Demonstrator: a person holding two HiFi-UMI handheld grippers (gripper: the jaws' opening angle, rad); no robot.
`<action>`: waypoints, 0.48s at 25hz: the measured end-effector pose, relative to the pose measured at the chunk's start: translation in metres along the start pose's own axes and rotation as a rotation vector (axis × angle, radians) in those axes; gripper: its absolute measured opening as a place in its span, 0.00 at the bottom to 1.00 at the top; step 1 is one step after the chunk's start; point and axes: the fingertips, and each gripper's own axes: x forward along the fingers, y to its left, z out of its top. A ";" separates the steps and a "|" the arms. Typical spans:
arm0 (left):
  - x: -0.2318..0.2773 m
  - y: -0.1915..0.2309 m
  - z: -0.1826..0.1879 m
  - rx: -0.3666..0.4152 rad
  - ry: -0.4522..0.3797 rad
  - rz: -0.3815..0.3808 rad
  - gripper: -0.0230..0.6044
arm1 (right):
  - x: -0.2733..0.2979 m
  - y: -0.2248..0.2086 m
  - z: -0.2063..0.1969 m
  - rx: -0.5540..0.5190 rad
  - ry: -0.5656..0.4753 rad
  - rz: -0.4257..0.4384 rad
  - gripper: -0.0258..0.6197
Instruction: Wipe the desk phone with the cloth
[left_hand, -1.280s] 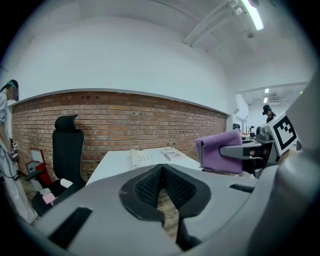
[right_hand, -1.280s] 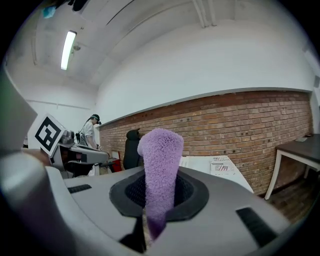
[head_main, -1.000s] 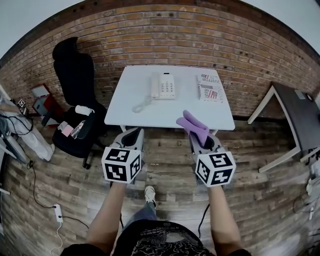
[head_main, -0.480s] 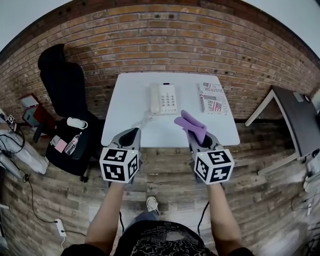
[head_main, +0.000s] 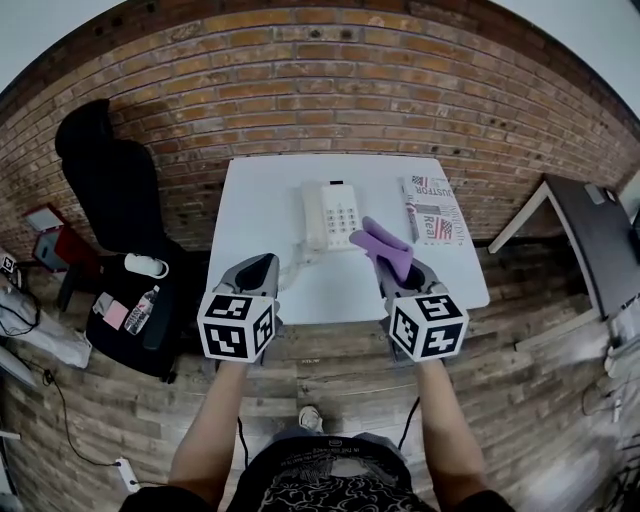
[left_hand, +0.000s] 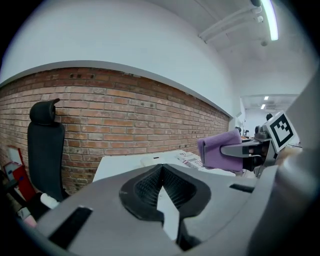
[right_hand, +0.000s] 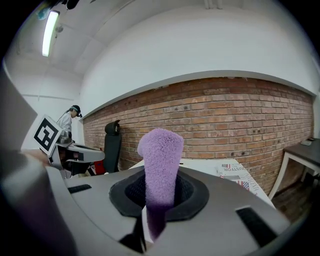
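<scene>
A white desk phone (head_main: 330, 213) lies near the middle of the white desk (head_main: 255, 200), its coiled cord (head_main: 292, 264) trailing toward the front left. My right gripper (head_main: 400, 272) is shut on a folded purple cloth (head_main: 382, 246), which sticks up from the jaws (right_hand: 159, 160) just right of the phone's near end. My left gripper (head_main: 258, 272) hangs over the desk's front edge, left of the phone, its jaws shut with nothing between them. In the left gripper view the cloth (left_hand: 219, 150) and the desk (left_hand: 120, 162) show ahead.
A folded newspaper (head_main: 436, 211) lies on the desk's right side. A black office chair (head_main: 110, 180) stands left of the desk with a bag and bottle (head_main: 140, 310) beside it. A dark table (head_main: 590, 240) stands to the right. A brick wall (head_main: 320, 90) runs behind.
The view has closed in on the desk. Both grippers now reach over its front edge, and the cloth sits beside the phone instead of short of the desk.
</scene>
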 end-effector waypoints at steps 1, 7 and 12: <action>0.004 0.004 0.000 -0.001 0.002 -0.002 0.05 | 0.005 -0.002 0.001 0.001 0.001 -0.005 0.11; 0.032 0.016 0.001 -0.003 0.011 -0.017 0.05 | 0.032 -0.020 0.002 0.013 0.010 -0.024 0.11; 0.059 0.020 -0.002 -0.003 0.028 -0.017 0.05 | 0.062 -0.042 0.001 0.014 0.026 -0.018 0.11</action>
